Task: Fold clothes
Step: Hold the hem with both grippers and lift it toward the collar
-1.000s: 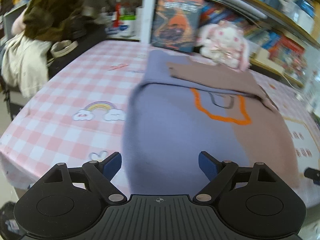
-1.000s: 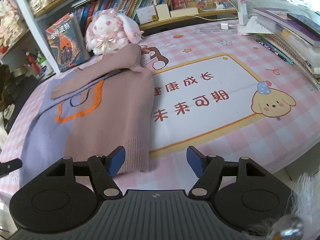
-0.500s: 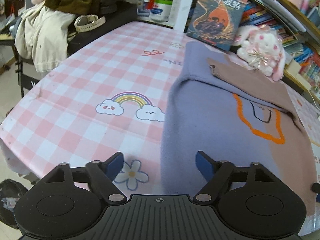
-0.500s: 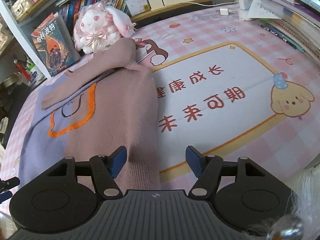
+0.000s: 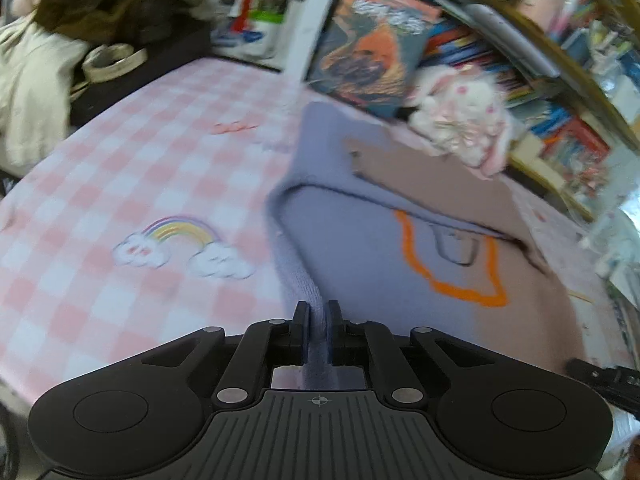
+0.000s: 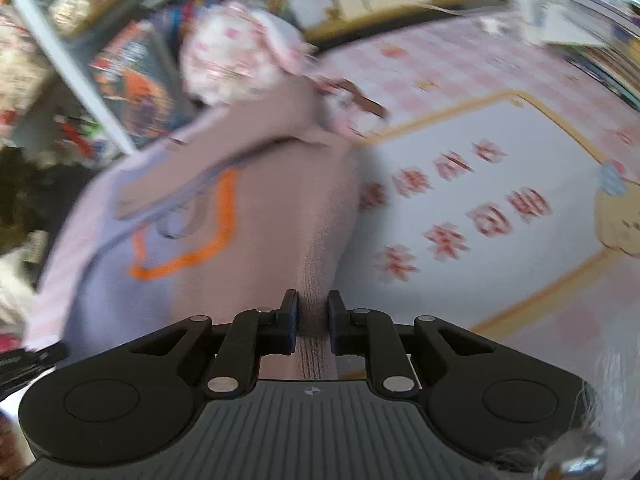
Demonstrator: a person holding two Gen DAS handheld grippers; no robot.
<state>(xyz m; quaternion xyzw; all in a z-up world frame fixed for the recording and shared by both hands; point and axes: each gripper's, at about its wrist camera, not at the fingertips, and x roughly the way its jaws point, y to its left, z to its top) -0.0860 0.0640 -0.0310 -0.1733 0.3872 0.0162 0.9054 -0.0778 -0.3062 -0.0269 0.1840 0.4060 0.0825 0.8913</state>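
Note:
A lilac and dusty-pink sweater (image 5: 400,248) with an orange outline lies on the pink checked tablecloth (image 5: 120,184), sleeves folded across its chest. My left gripper (image 5: 318,320) is shut on the lilac hem corner at the near edge. My right gripper (image 6: 313,316) is shut on the pink hem corner of the same sweater (image 6: 272,216). Both hem corners rise off the table into the jaws. The right gripper's tip shows at the left wrist view's right edge (image 5: 600,380).
A pink plush rabbit (image 5: 464,120) and a standing book (image 5: 372,60) sit behind the sweater's collar, before bookshelves. A beige garment (image 5: 28,80) hangs at the far left. A printed mat with red characters (image 6: 480,208) lies right of the sweater. Stacked books (image 6: 592,40) sit far right.
Both grippers have moved in to the sweater's near hem and closed on it, left on the lilac corner, right on the pink corner. The hem now lifts off the table.

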